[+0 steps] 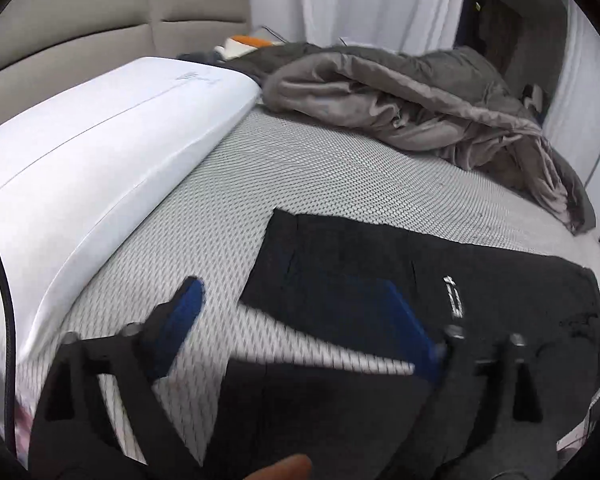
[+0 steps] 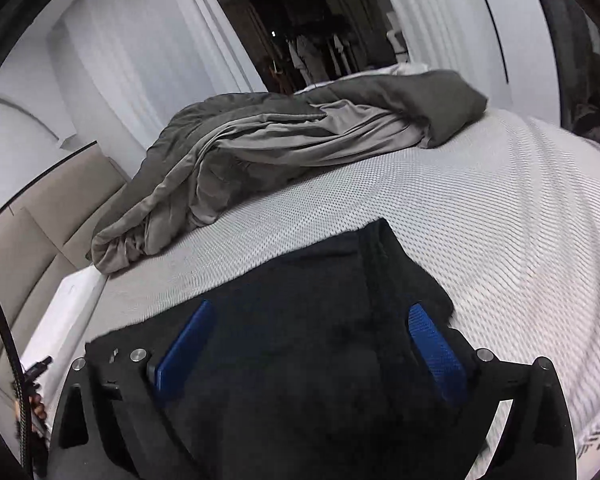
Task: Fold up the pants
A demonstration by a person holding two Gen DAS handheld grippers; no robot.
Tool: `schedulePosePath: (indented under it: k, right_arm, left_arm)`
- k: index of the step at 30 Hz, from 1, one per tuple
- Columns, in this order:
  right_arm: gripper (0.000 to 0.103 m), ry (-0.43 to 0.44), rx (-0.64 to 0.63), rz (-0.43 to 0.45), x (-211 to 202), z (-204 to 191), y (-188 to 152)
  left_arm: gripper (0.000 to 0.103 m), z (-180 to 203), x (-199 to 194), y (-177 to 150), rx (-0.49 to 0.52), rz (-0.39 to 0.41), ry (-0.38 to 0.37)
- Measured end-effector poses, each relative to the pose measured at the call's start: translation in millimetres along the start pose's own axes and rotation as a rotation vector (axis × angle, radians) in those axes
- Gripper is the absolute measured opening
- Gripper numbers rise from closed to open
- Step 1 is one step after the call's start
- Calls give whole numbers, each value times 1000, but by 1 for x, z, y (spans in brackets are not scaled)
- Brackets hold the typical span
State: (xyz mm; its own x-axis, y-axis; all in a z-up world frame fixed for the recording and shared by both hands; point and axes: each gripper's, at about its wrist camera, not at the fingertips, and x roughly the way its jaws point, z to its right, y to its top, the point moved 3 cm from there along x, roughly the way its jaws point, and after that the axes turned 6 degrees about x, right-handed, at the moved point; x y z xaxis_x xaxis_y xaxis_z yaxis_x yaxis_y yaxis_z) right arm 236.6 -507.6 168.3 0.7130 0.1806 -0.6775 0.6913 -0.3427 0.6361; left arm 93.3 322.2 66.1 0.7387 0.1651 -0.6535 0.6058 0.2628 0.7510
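Woven grey mattress lies under our black pants, flat, matte, white logo showing. Both our grippers, left and right, hover spread above them. Beyond, a crumpled grey duvet and smooth white pillow.

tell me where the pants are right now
The pants lie flat on the mattress, low and right in the left wrist view, with the grey blanket beyond and the white pillow left.

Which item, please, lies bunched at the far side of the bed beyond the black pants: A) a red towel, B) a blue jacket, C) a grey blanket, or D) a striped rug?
C: a crumpled grey blanket lies heaped on the bed beyond the black pants.
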Motion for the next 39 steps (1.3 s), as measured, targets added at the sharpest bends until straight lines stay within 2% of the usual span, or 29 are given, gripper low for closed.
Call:
schedulePosePath:
  k: [5,8,10,12,14,16,21,23,24,25,26,27,29,30,32,34,36,38,39]
  right_arm:
    - [102,-28,-20,-1,-51,15,-64]
    - [102,-37,25,-5,-67,33,-98]
    - [102,2,101,-37,-71,47,-114]
    - [102,89,232,-47,-79,66,-129]
    - [102,117,296,-60,-78,79,-140]
    - [102,86,333,-61,-70,92,-147]
    - [99,117,438,-95,-30,117,-139]
    - [90,181,540,-122,-8,130,-136]
    - [82,214,602,-152,5,135,-135]
    - [64,213,629,-168,12,137,-134]
    - [50,205,628,-177,15,137,-132]
    - [27,198,614,-183,16,134,-130]
    - [19,211,558,-157,6,128,-128]
    - [18,200,500,-122,-7,125,-128]
    - [18,115,437,-79,-26,132,-135]
    - [21,86,453,-118,-28,146,-149]
    - [23,102,493,-168,-23,153,-160]
    - [30,130,491,-161,-27,150,-164]
    - [40,142,476,-153,-28,147,-162]
  left_arm:
    - [102,-4,-47,-46,-64,9,-33]
    - [102,-4,-69,-73,-104,12,-36]
    - [102,-7,-81,-92,-120,14,-39]
    - [102,-5,-86,-104,-133,11,-40]
    - [102,-3,-91,-115,-150,6,-48]
    - [102,-2,-93,-125,-176,-2,-55]
    - [102,-5,-82,-140,-246,-41,-67]
    - [102,-5,-81,-145,-255,-43,-57]
    - [102,-4,-80,-145,-258,-44,-52]
    - [102,-5,-80,-145,-262,-44,-51]
    - [102,-3,-79,-147,-265,-43,-51]
    - [102,-3,-80,-147,-267,-44,-49]
    - [102,-3,-80,-148,-263,-43,-41]
    - [102,-4,-80,-150,-261,-42,-35]
    - [102,-8,-76,-152,-269,-49,-26]
    - [102,-13,-71,-156,-290,-62,-23]
    - [102,-16,-68,-160,-318,-76,-37]
    - [102,-17,-71,-161,-319,-67,-45]
    - [102,-17,-74,-162,-314,-62,-46]
